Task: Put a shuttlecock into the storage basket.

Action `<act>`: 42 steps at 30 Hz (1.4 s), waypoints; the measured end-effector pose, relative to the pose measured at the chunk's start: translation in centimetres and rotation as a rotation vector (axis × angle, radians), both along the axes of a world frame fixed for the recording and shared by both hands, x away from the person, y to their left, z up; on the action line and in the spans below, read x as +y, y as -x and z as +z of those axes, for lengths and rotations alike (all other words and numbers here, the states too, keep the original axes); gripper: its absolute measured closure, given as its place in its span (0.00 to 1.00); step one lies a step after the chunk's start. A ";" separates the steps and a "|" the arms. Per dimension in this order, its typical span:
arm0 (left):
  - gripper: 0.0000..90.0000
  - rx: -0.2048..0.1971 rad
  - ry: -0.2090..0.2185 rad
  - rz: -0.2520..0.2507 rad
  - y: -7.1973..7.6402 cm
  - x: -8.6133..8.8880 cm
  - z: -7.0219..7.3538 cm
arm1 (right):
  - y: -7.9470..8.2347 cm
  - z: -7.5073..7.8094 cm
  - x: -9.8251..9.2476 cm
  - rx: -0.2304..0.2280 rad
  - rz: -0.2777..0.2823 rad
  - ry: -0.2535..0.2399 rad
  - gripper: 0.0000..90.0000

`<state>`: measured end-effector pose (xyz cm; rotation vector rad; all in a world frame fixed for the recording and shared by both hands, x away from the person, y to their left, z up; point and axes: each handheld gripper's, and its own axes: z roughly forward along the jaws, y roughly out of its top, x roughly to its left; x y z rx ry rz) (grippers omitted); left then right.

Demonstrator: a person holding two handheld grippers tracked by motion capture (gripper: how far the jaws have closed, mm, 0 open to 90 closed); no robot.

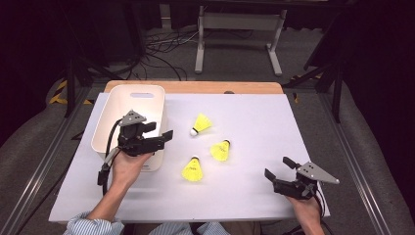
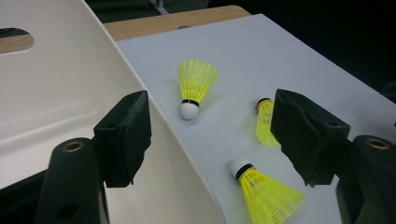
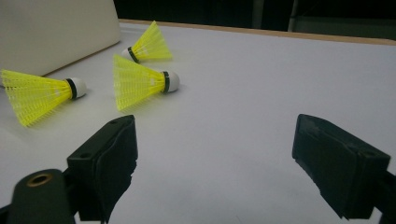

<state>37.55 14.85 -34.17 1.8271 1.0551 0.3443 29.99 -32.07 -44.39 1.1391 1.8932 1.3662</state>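
Item, left gripper (image 1: 162, 133): jaws standing wide apart with nothing between the pads; in the left gripper view one black jaw hangs over the inside of the white bin (image 2: 56, 93), the other over the sheet outside it, so the bin's near wall runs up between the two without either pad touching it. Item, right gripper (image 1: 278, 168): jaws likewise spread, nothing held, resting low above bare sheet at about 5 o'clock of the table, well apart from the shuttlecocks; seen again in the right gripper view (image 3: 215, 154). Item, left hand (image 1: 128, 165): grasps the left gripper from below, at the bin's near right corner. Item, three yellow shuttlecocks, each with a white cork and black band, all lying on their sides: far shuttlecock (image 1: 201, 124) at about 12 o'clock of the group, cork toward the bin; right shuttlecock (image 1: 220, 150) at about 4 o'clock of the group; near shuttlecock (image 1: 193, 169) at about 7 o'clock, just beside the bin's near right corner. None touches another. Item, white bin: rectangular, handle slot in its far wall, at about 10 o'clock of the table; contents cannot be told. Item, white sheet (image 1: 254, 122): covers the wooden table (image 1: 195, 86), whose far edge shows beyond it
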 end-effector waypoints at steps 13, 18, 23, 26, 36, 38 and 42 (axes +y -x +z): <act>0.36 0.010 -0.025 -0.022 0.0 -0.9 0.8 | 0.0 0.0 0.0 -0.001 0.005 -0.001 0.16; 0.36 0.017 -0.046 -0.047 0.1 -1.4 1.0 | 0.0 0.0 0.1 -0.001 0.007 0.003 0.16; 0.36 0.029 -0.064 -0.068 0.1 -2.1 1.0 | 0.0 0.0 0.1 -0.003 0.008 0.004 0.16; 0.37 0.037 -0.075 -0.077 0.1 -2.4 1.0 | 0.0 0.0 0.1 -0.001 0.008 0.001 0.16; 0.37 0.061 -0.107 -0.101 0.2 -3.2 0.9 | 0.0 0.0 0.1 -0.002 0.010 0.003 0.16; 0.37 0.066 -0.115 -0.107 0.2 -3.4 0.9 | 0.0 0.0 0.1 -0.002 0.010 0.004 0.16; 0.37 0.077 -0.133 -0.114 0.3 -3.8 0.8 | 0.0 0.0 0.1 -0.001 0.011 0.004 0.16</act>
